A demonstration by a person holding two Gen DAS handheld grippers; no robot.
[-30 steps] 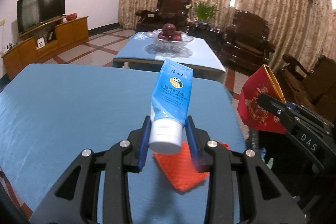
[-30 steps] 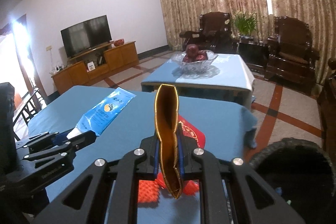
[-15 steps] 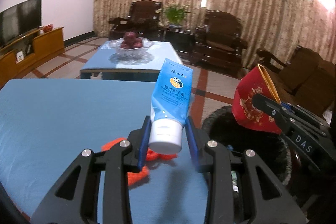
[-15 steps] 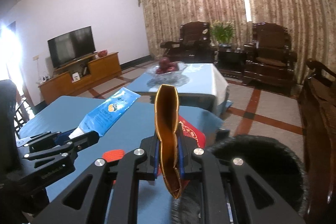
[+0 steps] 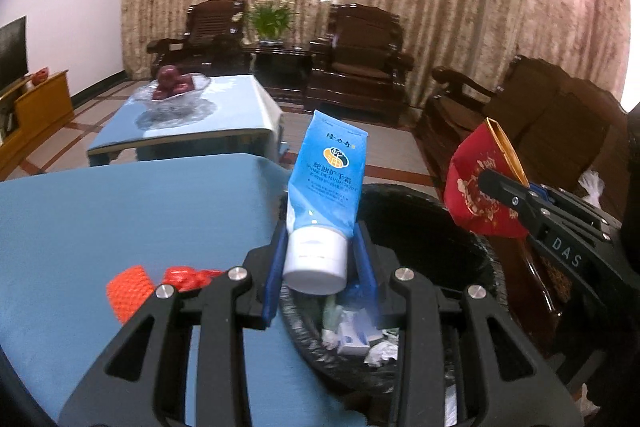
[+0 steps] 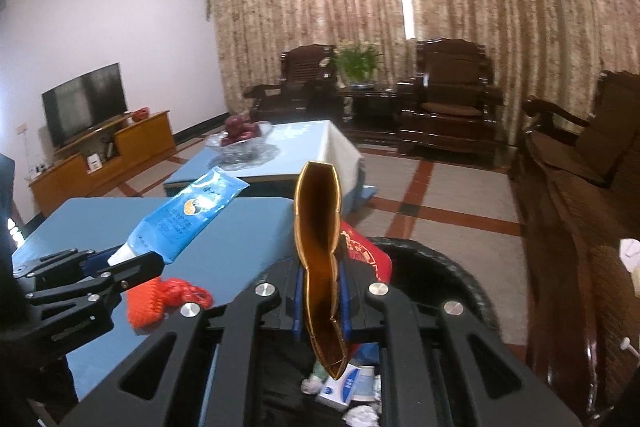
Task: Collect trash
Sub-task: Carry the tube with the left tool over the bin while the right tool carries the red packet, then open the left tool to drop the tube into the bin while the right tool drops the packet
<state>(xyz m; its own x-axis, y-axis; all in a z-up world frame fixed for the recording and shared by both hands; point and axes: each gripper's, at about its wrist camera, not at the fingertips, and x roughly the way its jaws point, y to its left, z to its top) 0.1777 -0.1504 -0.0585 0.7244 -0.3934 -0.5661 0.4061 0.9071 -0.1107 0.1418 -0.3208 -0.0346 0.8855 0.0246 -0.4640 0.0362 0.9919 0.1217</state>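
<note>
**Both grippers loaded above the bin, much of the trash out of sight**

The left gripper (image 5: 320, 267) has its jaws clamped on the white cap of a blue tube (image 5: 326, 179), which stands up and away from the camera. Its printed label is partly legible, but the small lines of text are too blurred to read. The cap's lower edge hides what lies directly under it.

The right gripper (image 6: 322, 303) has its jaws pressed nearly together on a red-and-gold paper bag (image 6: 318, 239), squeezing it flat in the middle. In the right wrist view only the gold inside and a sliver of the red face show. The left wrist view shows the red side (image 5: 478, 191), with its pattern smeared and the gripper's finger across it.

Both held things hang above a black trash bin (image 5: 460, 227) that stands just beside the table (image 5: 132, 215). The bin's near rim is cut off by the gripper bodies in both views. Inside it lie crumpled white paper and a small blue-and-white box (image 6: 340, 385), mostly covered by the fingers.

On the blue table, near the edge by the bin, lies an orange-red net (image 5: 130, 289) joined to a crumpled red piece (image 5: 186, 277). The left gripper's frame covers part of it, so its full shape cannot be made out.
</note>
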